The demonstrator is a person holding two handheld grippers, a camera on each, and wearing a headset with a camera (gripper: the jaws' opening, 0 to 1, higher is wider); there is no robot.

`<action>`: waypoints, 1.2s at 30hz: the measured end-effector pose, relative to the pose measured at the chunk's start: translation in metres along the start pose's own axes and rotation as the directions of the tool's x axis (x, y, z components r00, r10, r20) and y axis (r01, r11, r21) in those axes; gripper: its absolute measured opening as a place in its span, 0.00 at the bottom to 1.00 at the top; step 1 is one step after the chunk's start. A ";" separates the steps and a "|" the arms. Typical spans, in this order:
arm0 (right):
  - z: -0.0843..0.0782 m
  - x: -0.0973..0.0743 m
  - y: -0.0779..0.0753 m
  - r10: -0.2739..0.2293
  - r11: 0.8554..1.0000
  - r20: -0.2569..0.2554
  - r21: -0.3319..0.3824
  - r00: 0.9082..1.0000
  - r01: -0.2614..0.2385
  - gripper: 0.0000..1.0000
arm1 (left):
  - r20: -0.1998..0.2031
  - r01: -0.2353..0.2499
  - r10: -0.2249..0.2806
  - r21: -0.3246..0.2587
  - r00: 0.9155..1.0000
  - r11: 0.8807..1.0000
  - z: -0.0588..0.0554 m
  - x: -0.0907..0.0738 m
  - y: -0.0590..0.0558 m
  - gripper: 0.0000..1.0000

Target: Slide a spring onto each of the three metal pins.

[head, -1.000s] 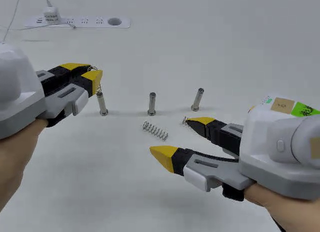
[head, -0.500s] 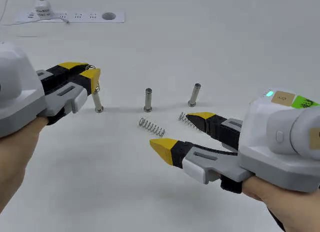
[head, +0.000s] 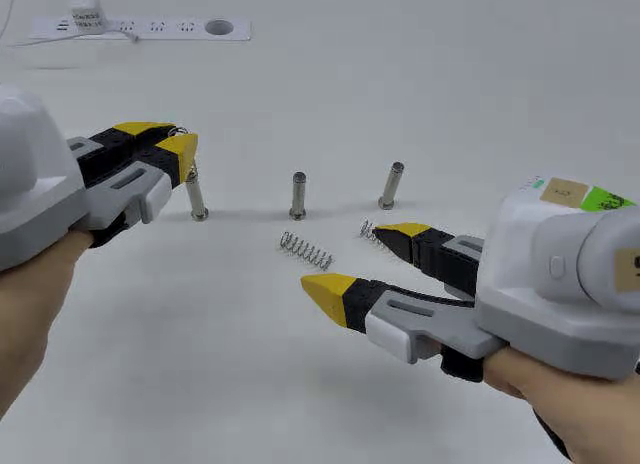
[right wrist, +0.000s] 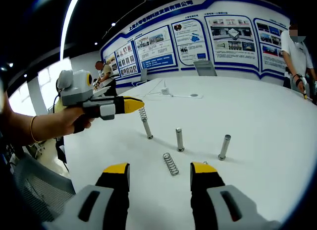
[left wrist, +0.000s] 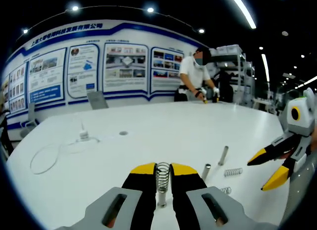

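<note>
Three metal pins stand upright in a row on the white table: left pin (head: pixel 197 196), middle pin (head: pixel 299 194), right pin (head: pixel 392 184). My left gripper (head: pixel 182 141) is shut on a spring (left wrist: pixel 162 176) held upright, its lower end at the left pin's (right wrist: pixel 146 128) top. A loose spring (head: pixel 306 250) lies in front of the middle pin. A second loose spring (head: pixel 368 230) lies beside the far jaw of my right gripper (head: pixel 362 257). That gripper is open and low over the table, with the loose spring (right wrist: pixel 170 163) ahead between its jaws.
A white power strip (head: pixel 130 28) with a plug lies at the table's far left edge, and its cable (left wrist: pixel 49 155) loops on the table. A person (left wrist: pixel 194 74) stands beyond the far side. Bare table lies around the pins.
The head view has shifted a little. My left gripper stays over the left pin with the spring, and the right gripper keeps its place by the loose springs.
</note>
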State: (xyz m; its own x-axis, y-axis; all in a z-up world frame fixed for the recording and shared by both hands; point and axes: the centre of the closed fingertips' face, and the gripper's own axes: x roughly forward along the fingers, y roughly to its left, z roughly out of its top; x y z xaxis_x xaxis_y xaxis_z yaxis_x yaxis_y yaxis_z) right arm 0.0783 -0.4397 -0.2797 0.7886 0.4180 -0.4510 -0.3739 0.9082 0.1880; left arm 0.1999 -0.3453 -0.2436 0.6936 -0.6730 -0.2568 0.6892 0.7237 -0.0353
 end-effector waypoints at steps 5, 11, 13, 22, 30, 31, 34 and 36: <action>-0.001 0.001 0.000 0.002 1.000 -0.002 -0.001 1.000 -0.002 0.50 | -0.012 0.002 -0.002 0.009 1.000 1.000 -0.005 0.003 0.000 0.10; -0.004 0.004 -0.001 -0.001 1.000 -0.015 -0.009 1.000 0.001 0.50 | -0.038 0.005 -0.004 0.025 0.999 1.000 -0.016 0.008 -0.001 0.10; -0.004 0.005 -0.001 -0.001 1.000 -0.016 -0.010 1.000 0.001 0.50 | -0.043 0.005 -0.004 0.024 0.999 1.000 -0.019 0.008 -0.001 0.10; -0.005 0.007 -0.003 -0.001 1.000 -0.026 -0.013 1.000 0.000 0.49 | -0.069 -0.003 0.005 0.023 0.998 1.000 -0.035 0.012 0.001 0.11; -0.006 0.011 -0.004 -0.004 1.000 -0.031 -0.016 1.000 0.003 0.49 | -0.091 0.000 0.001 0.016 0.996 1.000 -0.045 0.014 0.001 0.11; -0.007 0.011 -0.004 -0.005 1.000 -0.035 -0.017 0.999 0.004 0.49 | -0.095 0.000 0.002 0.019 0.995 1.000 -0.047 0.015 0.001 0.11; -0.008 0.012 -0.004 -0.007 1.000 -0.042 -0.011 0.999 0.007 0.49 | -0.094 0.000 0.002 0.022 0.996 1.000 -0.049 0.016 0.001 0.11; -0.007 0.013 -0.003 -0.009 1.000 -0.038 -0.006 0.999 0.009 0.49 | -0.098 -0.001 0.003 0.022 0.995 1.000 -0.052 0.016 0.002 0.11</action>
State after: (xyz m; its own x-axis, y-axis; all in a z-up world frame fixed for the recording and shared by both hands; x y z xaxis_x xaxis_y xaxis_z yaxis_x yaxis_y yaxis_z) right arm 0.0863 -0.4373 -0.2926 0.7731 0.4085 -0.4853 -0.3695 0.9118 0.1789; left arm 0.2017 -0.3471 -0.2976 0.6717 -0.6528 -0.3502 0.6931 0.7207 -0.0142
